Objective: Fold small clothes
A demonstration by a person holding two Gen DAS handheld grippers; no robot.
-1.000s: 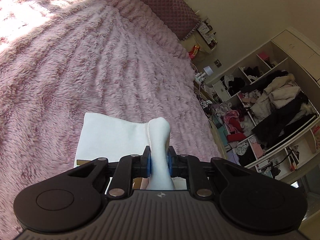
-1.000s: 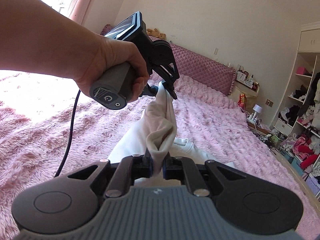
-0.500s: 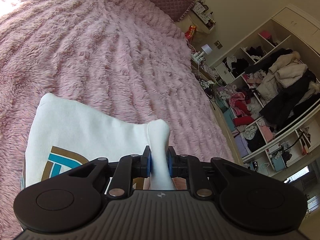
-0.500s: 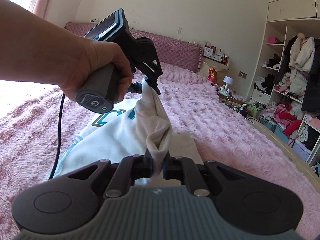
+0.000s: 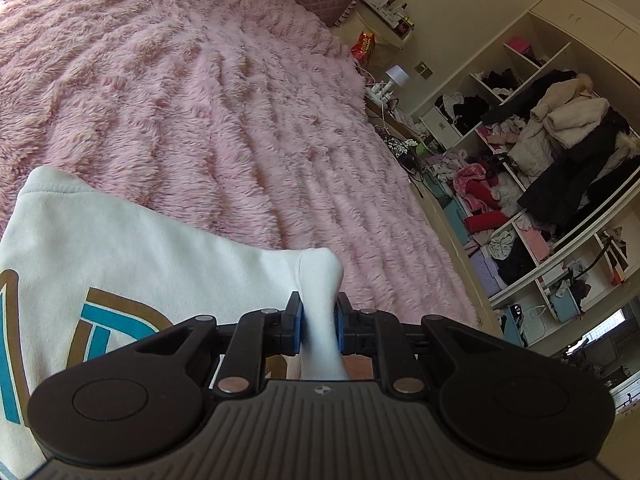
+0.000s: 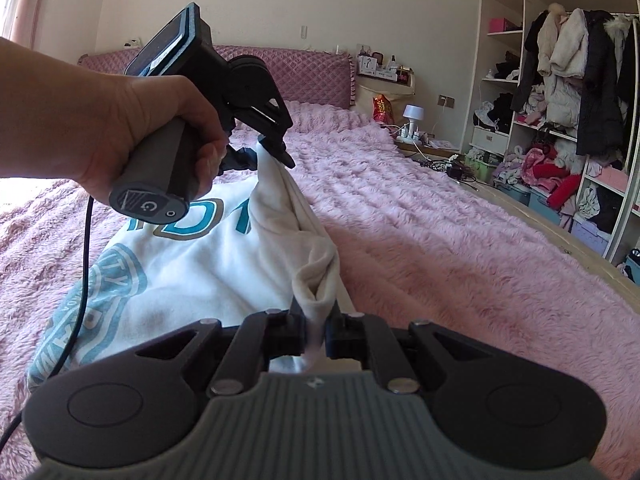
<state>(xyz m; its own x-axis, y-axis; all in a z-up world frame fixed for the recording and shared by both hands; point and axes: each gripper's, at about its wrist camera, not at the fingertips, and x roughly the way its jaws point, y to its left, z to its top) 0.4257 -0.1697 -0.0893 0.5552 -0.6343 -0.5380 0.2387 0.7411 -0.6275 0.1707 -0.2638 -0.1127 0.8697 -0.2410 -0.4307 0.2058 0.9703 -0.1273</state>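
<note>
The left tool [image 5: 319,322] is clamped on a bunched edge of the white garment [image 5: 132,272], its blue pads [image 5: 295,322] pressed against the cloth from both sides. The right tool [image 6: 316,330] is likewise clamped on a gathered fold of the same garment, and the hem runs taut between the two grips. From the right wrist view, the left tool sits at about 11 o'clock, held in the person's left hand [image 6: 132,136], with its black cable [image 6: 82,288] trailing down across the cloth at 8 o'clock.

The rest of the garment lies spread on the pink fluffy bed [image 6: 440,248], teal and brown lettering facing up. Open blanket stretches from 12 to 3 o'clock, up to the quilted headboard [image 6: 304,76] and out to the bed's wooden edge [image 6: 568,240] at 3 o'clock. Beyond that edge stands an open wardrobe [image 6: 560,92] crowded with clothes.

The garment's near end is cut off behind both tool bodies, and its overall shape cannot be made out.
</note>
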